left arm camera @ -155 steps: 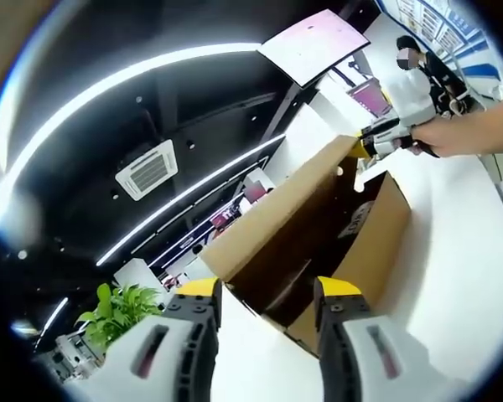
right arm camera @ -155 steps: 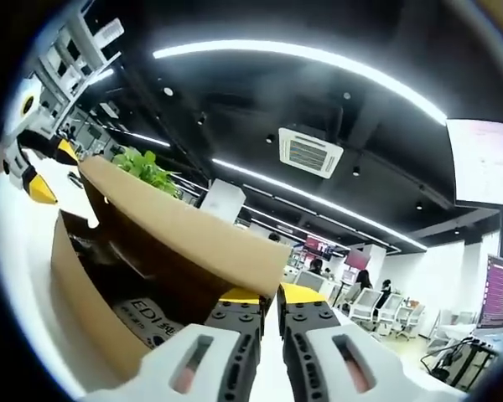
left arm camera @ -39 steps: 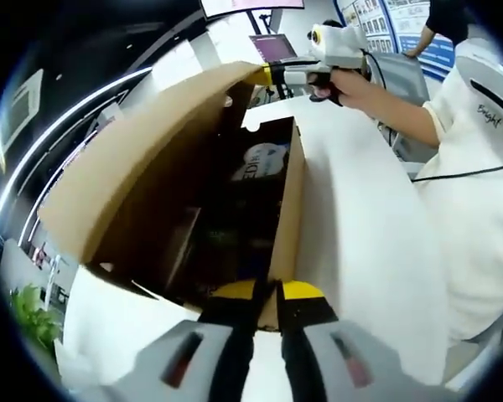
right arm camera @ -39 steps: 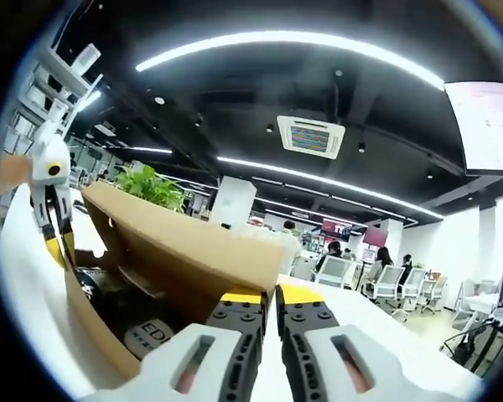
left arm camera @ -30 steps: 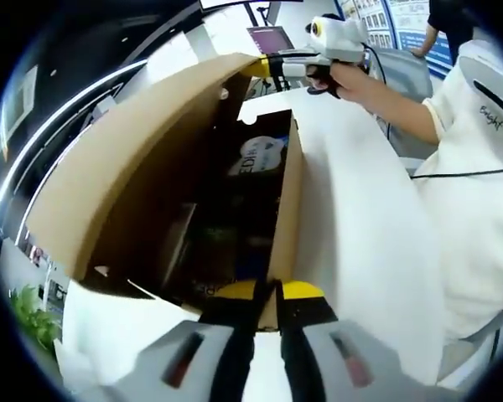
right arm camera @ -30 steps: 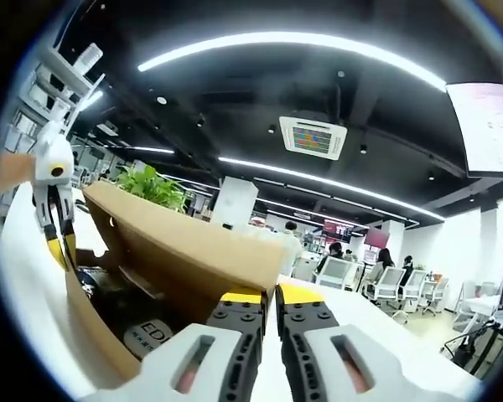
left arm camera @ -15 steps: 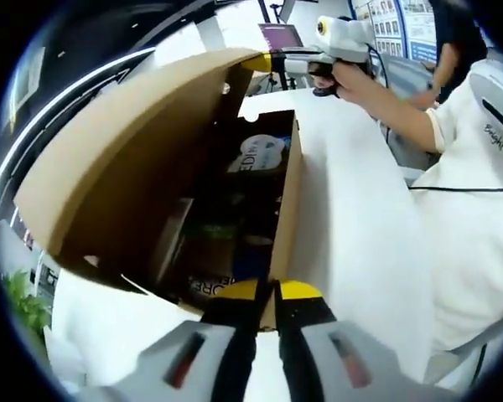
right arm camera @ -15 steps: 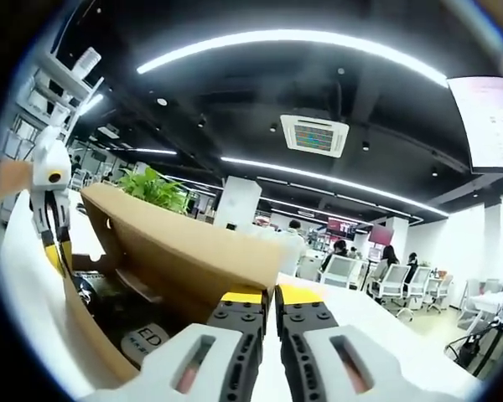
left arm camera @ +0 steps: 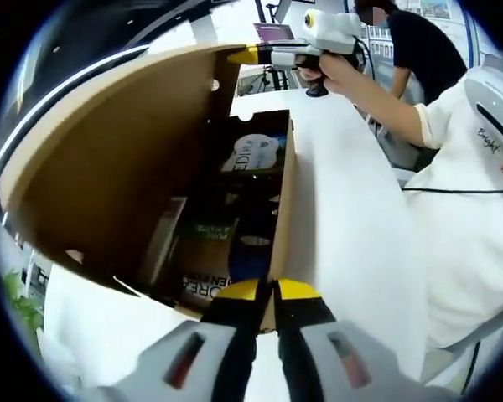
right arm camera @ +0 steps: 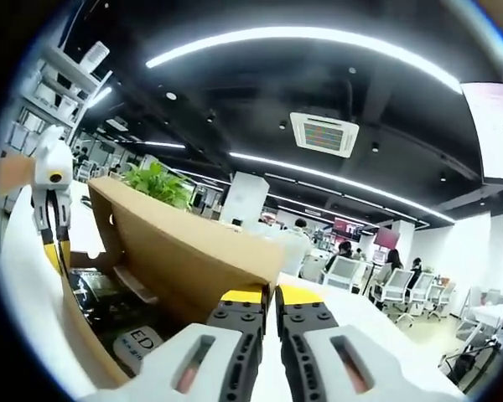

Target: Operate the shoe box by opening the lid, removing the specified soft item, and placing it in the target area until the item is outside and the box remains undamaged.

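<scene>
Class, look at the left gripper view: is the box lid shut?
No, the lid stands raised off the box, showing packets inside.

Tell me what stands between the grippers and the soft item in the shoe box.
The lid is raised, so the box interior is open from above. Both grippers are shut on box edges, the left gripper on the near wall, the right gripper on the lid. Packaged items lie inside; which one is soft is unclear.

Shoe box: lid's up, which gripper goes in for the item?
Left, probably. The right gripper is pinching the lid open. The left gripper sits at the near end of the shoe box, facing the contents; its fingers need opening first.
</scene>
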`<state>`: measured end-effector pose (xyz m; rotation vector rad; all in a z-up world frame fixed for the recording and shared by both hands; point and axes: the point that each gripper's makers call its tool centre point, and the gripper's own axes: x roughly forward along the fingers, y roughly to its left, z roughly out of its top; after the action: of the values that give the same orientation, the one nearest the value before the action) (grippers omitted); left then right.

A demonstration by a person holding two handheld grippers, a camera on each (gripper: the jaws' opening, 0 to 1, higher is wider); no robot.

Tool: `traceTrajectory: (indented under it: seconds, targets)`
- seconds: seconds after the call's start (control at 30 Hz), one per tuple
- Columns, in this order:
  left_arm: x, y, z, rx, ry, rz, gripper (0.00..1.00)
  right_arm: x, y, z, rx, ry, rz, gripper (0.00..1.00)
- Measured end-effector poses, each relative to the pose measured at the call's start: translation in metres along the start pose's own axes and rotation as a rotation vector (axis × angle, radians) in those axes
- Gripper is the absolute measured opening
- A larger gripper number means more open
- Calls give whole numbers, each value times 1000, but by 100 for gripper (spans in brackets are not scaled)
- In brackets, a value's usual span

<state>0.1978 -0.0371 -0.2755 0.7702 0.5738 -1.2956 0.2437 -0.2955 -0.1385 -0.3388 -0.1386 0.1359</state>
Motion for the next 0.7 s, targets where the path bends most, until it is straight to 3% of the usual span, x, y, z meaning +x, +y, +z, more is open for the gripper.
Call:
traceTrajectory:
  seconds: [0.17,0.4,0.7]
  targets:
    - [1,-1,-1,-2,46,-10,5,3,-1,0,-15,6,21,2]
    - [2,-2,-1,14,59,-18,5,8,-4,3,26,12,49,2]
    - [1,-4,-2,22,75,-20,4,11,-4,3,-1,26,46,2]
